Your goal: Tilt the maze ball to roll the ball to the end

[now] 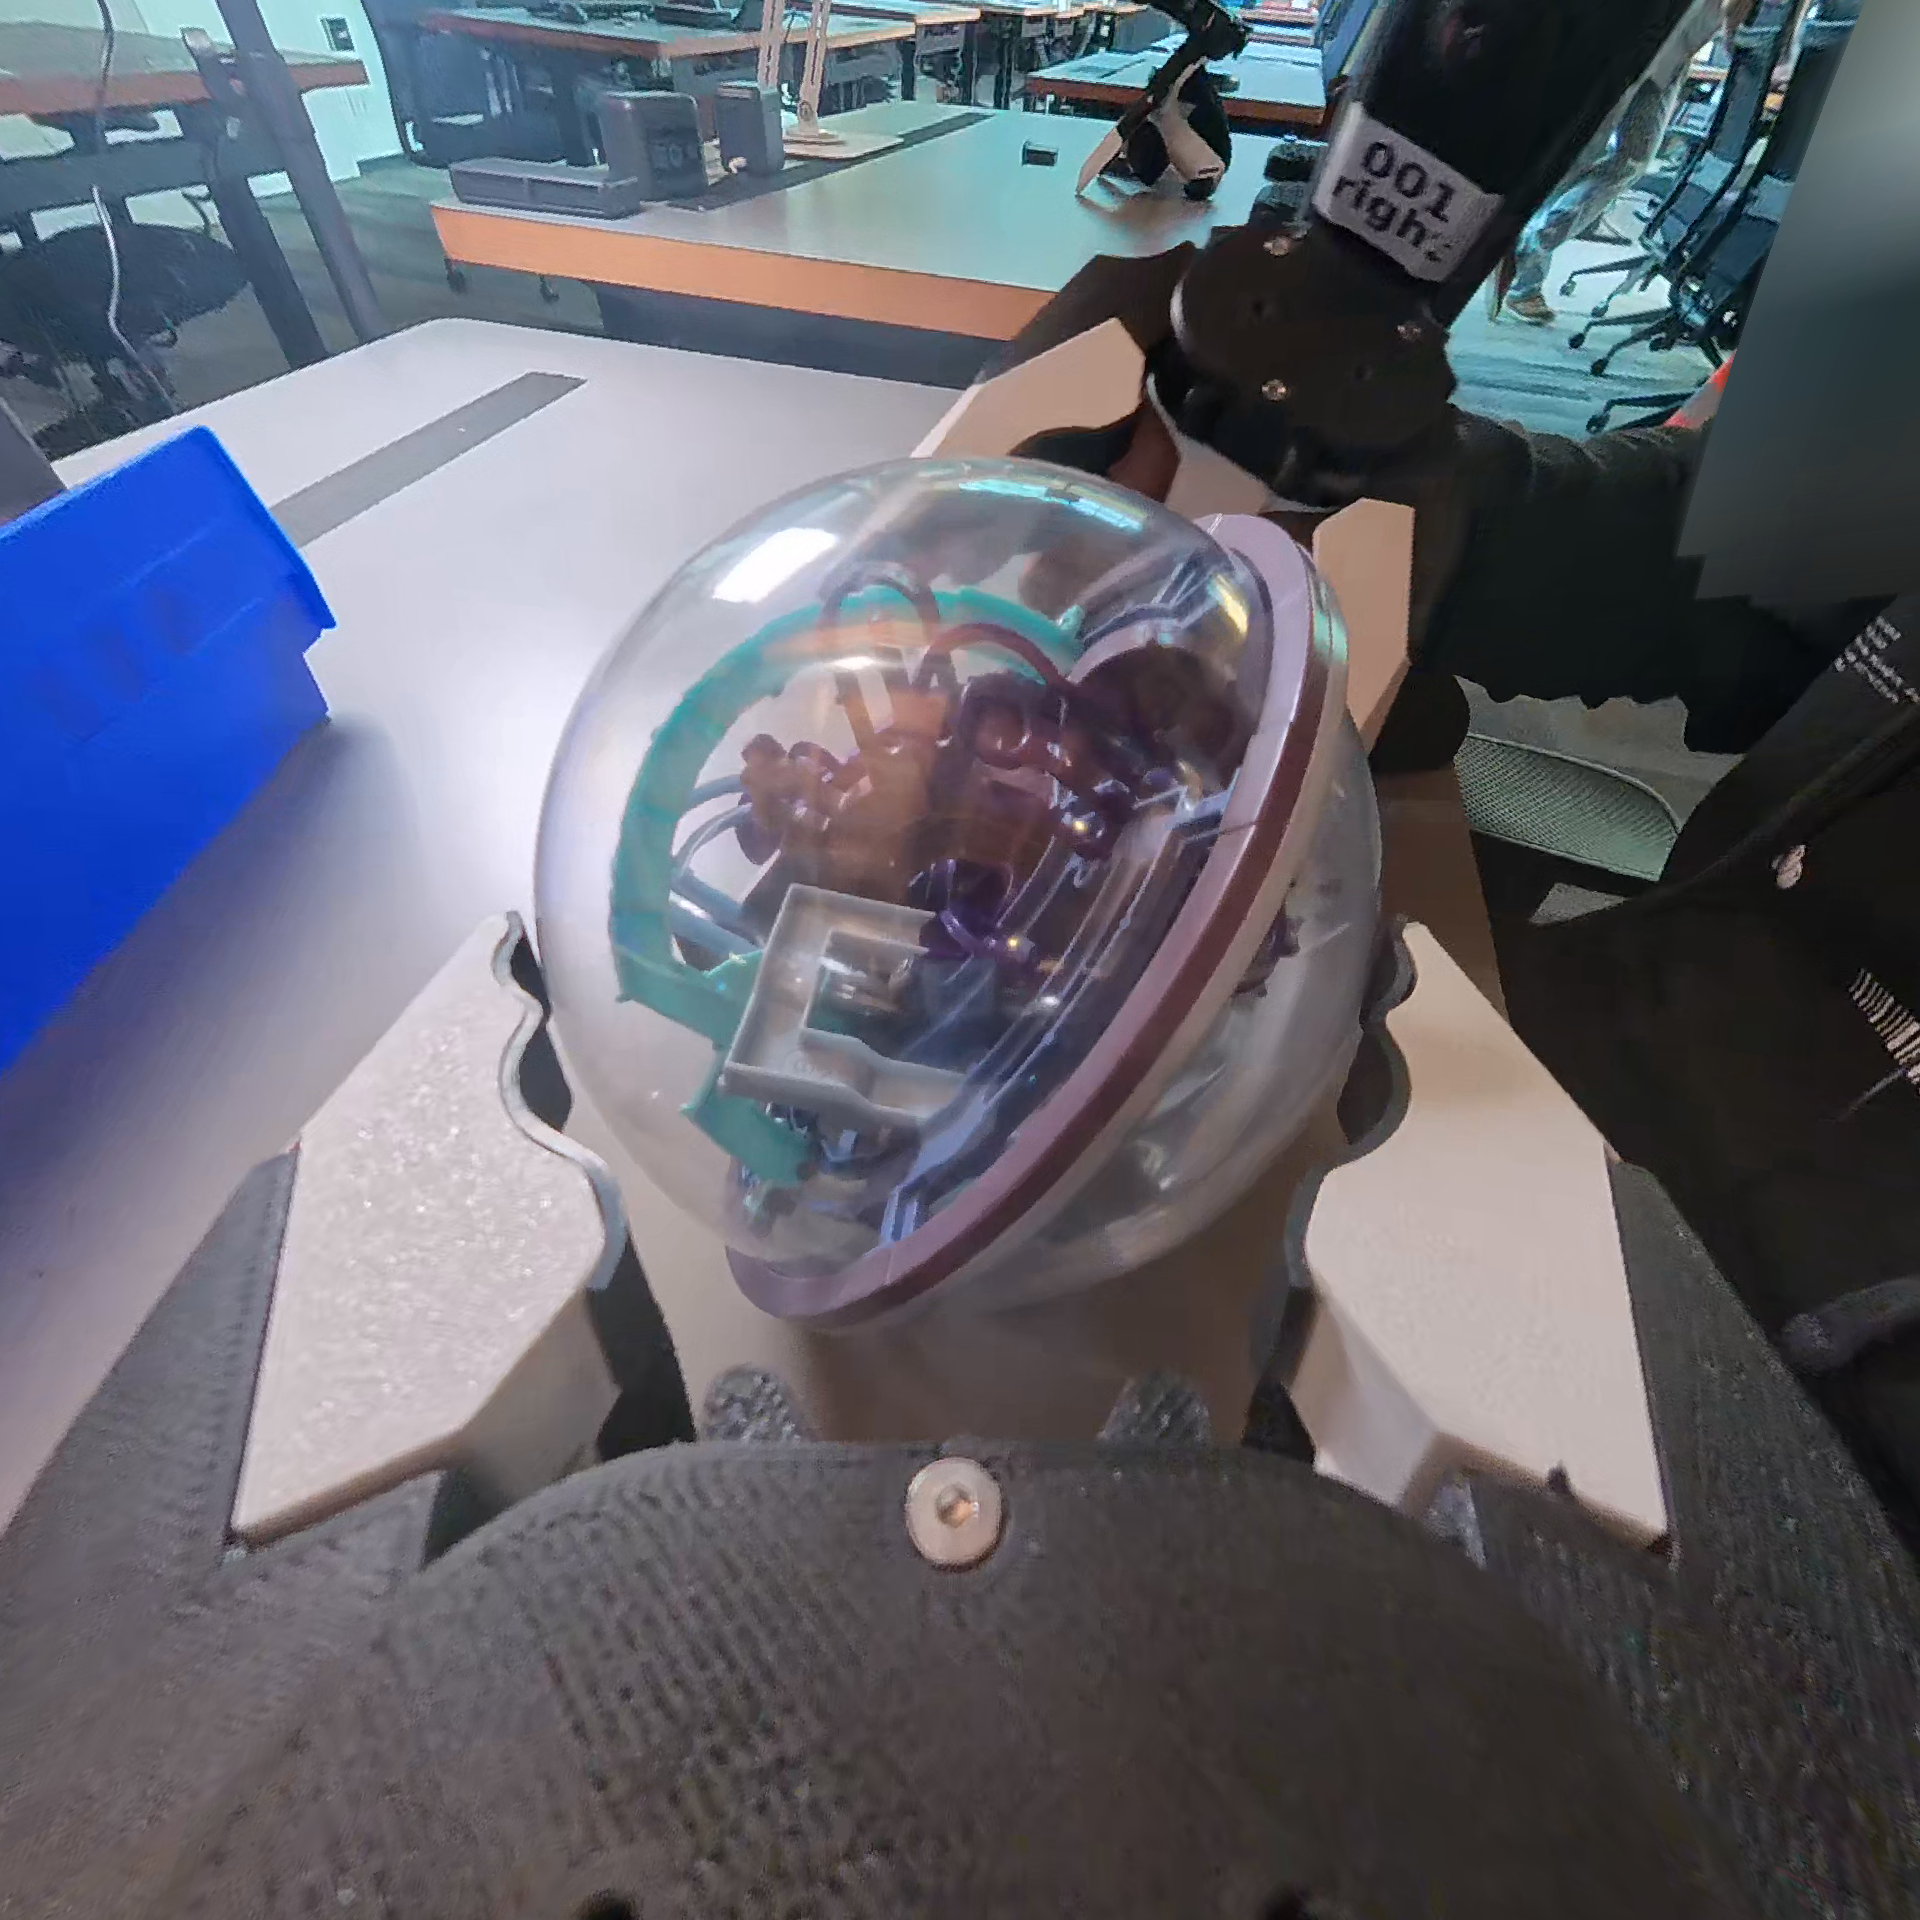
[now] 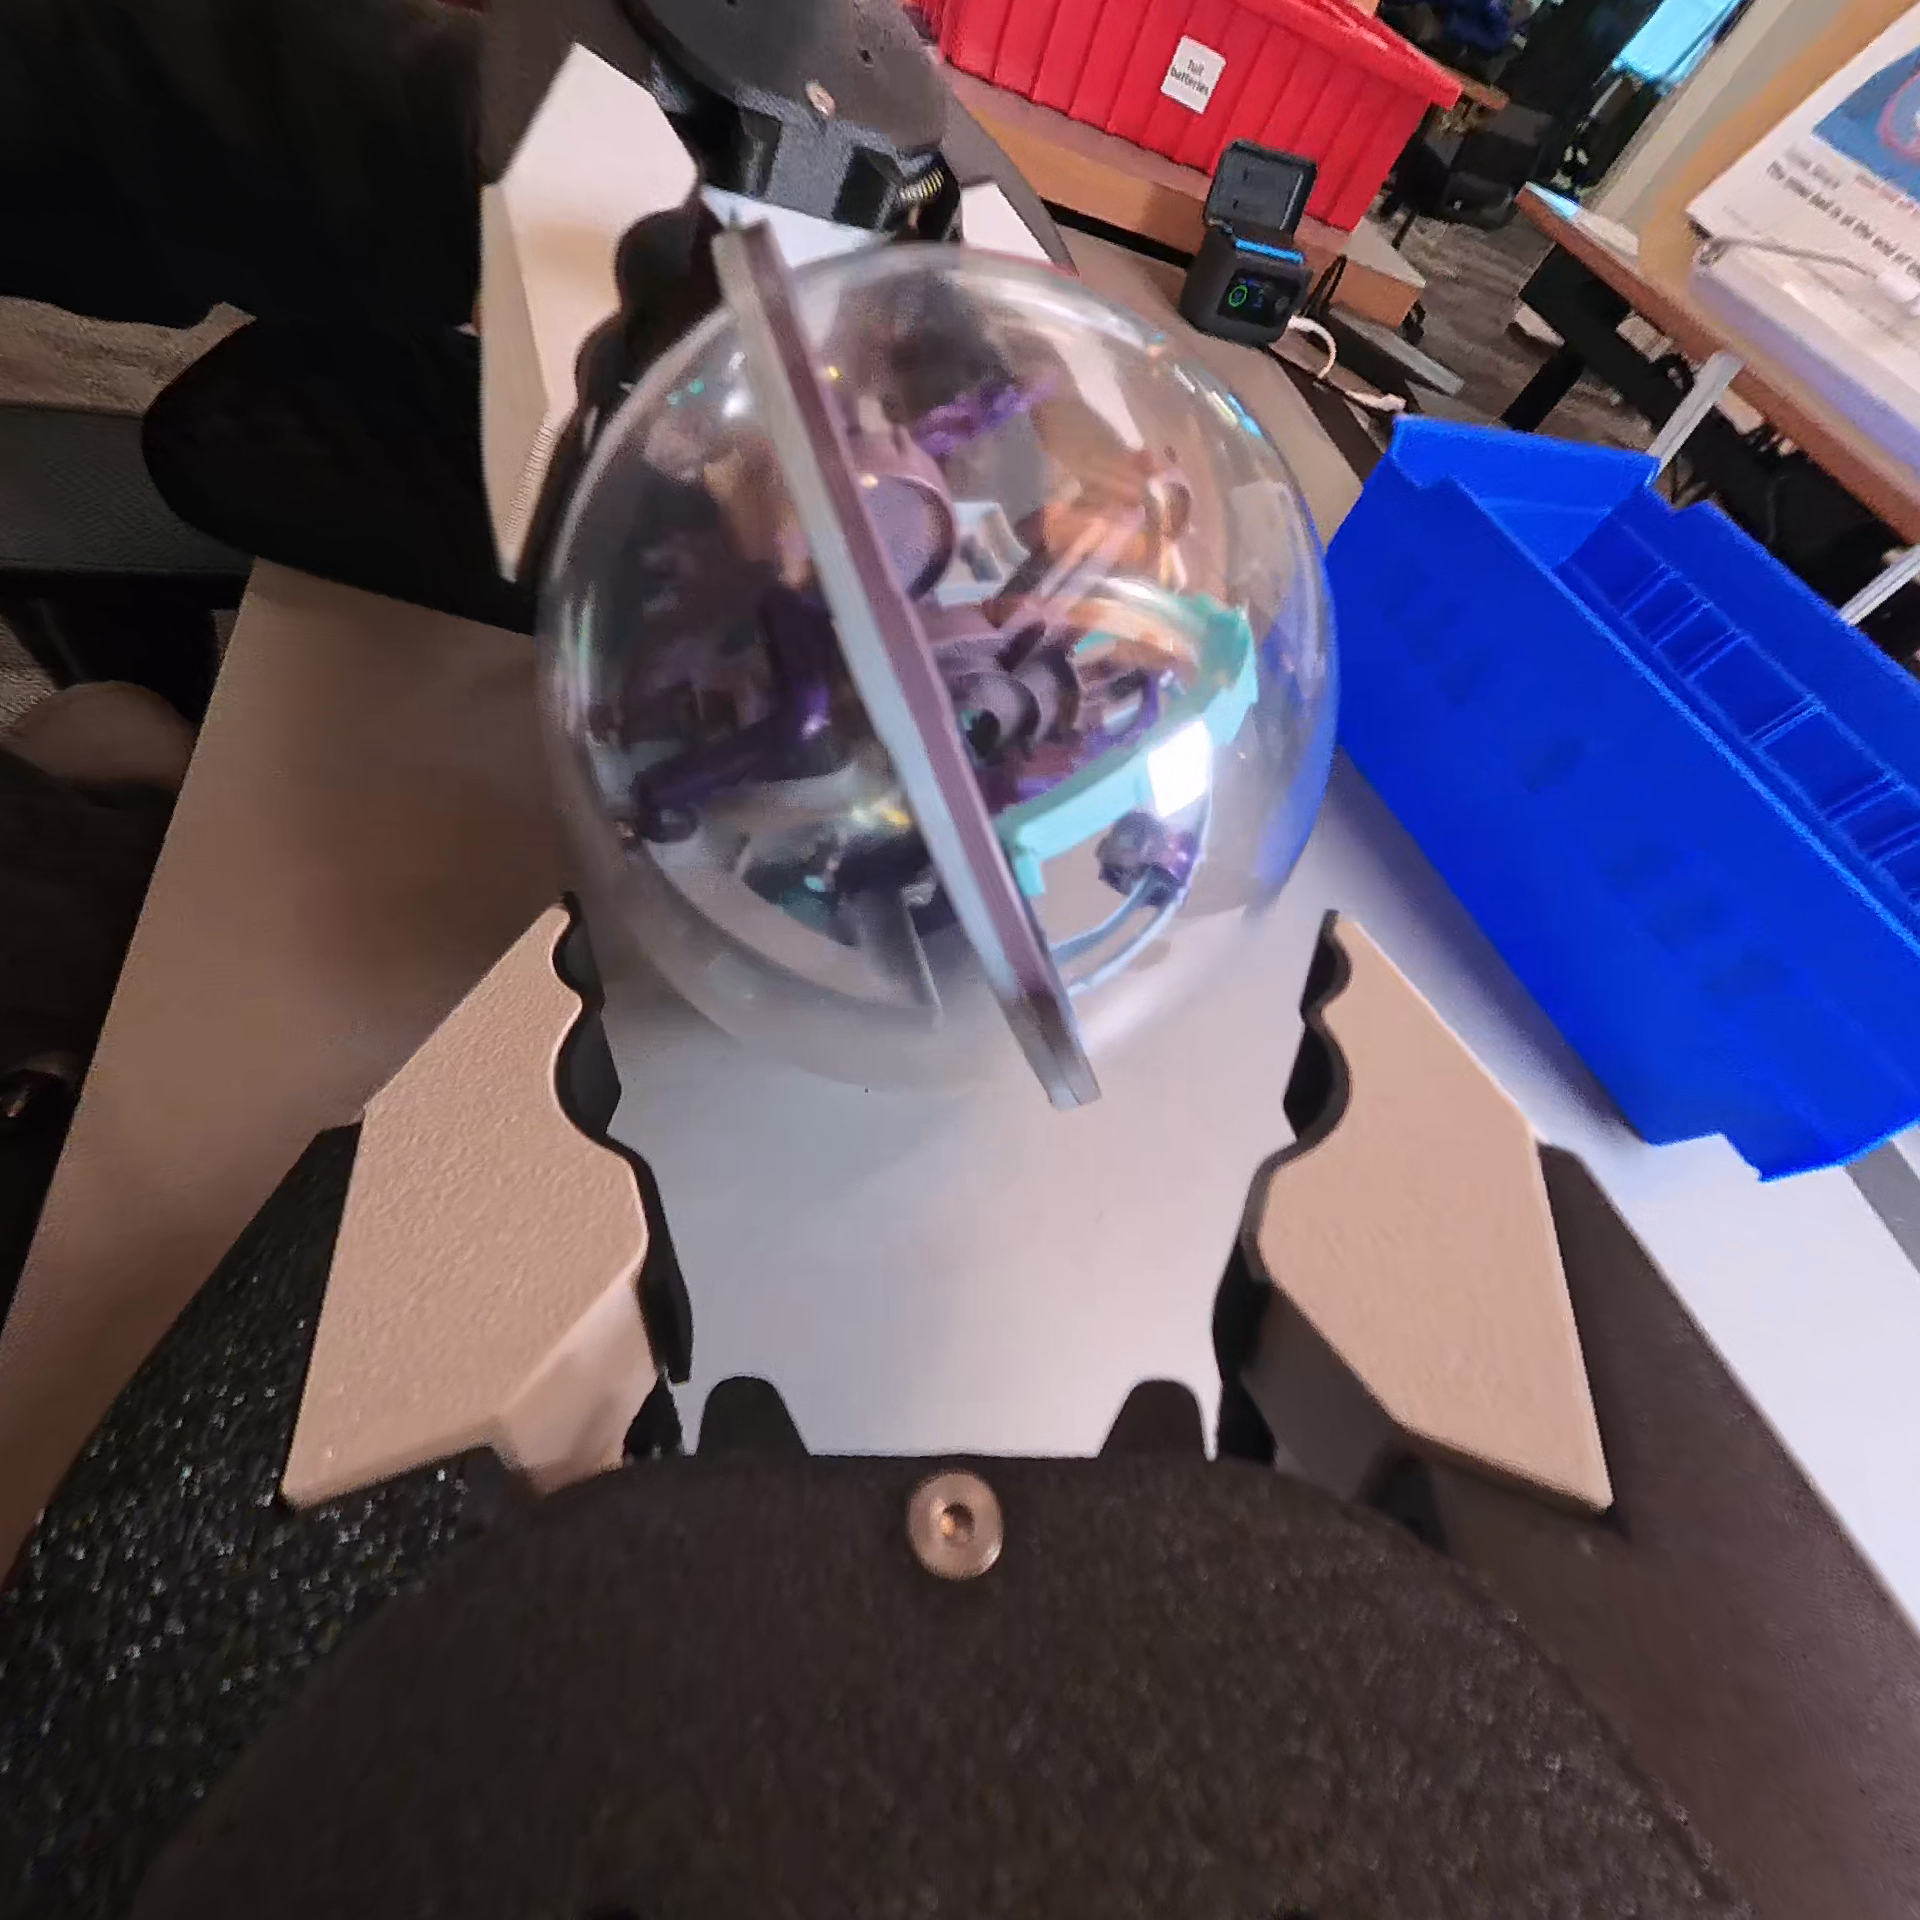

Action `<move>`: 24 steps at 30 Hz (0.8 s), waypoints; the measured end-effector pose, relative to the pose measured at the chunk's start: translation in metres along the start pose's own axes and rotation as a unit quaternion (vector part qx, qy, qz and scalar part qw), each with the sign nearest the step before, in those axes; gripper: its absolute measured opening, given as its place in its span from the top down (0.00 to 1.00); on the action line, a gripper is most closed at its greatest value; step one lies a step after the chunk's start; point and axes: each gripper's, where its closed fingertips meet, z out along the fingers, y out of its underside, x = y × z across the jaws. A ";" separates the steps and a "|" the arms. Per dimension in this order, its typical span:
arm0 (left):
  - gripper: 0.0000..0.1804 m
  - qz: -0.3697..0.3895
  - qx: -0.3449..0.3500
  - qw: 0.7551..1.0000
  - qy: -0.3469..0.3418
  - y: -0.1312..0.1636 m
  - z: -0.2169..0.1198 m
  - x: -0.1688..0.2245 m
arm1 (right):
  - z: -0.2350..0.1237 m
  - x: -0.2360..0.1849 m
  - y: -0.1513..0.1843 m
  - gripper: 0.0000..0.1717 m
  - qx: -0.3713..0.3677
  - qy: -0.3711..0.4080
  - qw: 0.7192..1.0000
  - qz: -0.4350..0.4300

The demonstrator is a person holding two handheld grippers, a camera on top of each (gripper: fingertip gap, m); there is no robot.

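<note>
The maze ball (image 1: 935, 862) is a clear sphere with teal, purple and grey tracks inside and a mauve rim ring, tilted steeply. It sits between the fingers of my left gripper (image 1: 956, 935), whose pads (image 1: 520, 966) touch its two sides. My right gripper (image 1: 1205, 520) holds it from the far side. In the right wrist view the maze ball (image 2: 914, 675) stands just above the grey table (image 2: 935, 1247), between my right gripper's (image 2: 951, 925) fingertips (image 2: 577, 966). The left gripper (image 2: 748, 260) grips it from behind. I cannot make out the small ball inside.
A blue bin (image 1: 135, 727) stands on the table to the left, and it also shows in the right wrist view (image 2: 1662, 779). A red bin (image 2: 1195, 62) and a small black device (image 2: 1252, 260) lie beyond. A person in dark clothes (image 1: 1766, 935) is at the table's edge.
</note>
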 end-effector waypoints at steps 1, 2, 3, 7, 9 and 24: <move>0.17 0.007 0.001 1.000 0.002 0.000 0.000 0.001 | 0.001 0.001 0.003 0.23 -0.002 -0.005 1.000 0.005; 0.17 0.012 0.002 1.000 0.003 0.001 -0.001 0.002 | 0.003 0.000 0.005 0.22 -0.004 -0.011 1.000 0.010; 0.17 0.015 0.003 1.000 0.005 0.001 -0.001 0.002 | 0.005 0.000 0.007 0.22 -0.007 -0.019 1.000 0.014; 0.17 0.024 0.010 1.000 0.012 0.002 -0.003 0.004 | 0.013 -0.003 0.013 0.20 -0.013 -0.044 0.999 0.023; 0.17 0.026 0.014 0.999 0.017 0.002 -0.003 0.005 | 0.016 -0.004 0.014 0.20 -0.012 -0.054 0.998 0.028; 0.17 0.028 0.030 0.998 0.043 0.006 -0.004 0.005 | 0.017 -0.010 0.007 0.23 0.016 -0.043 0.999 0.025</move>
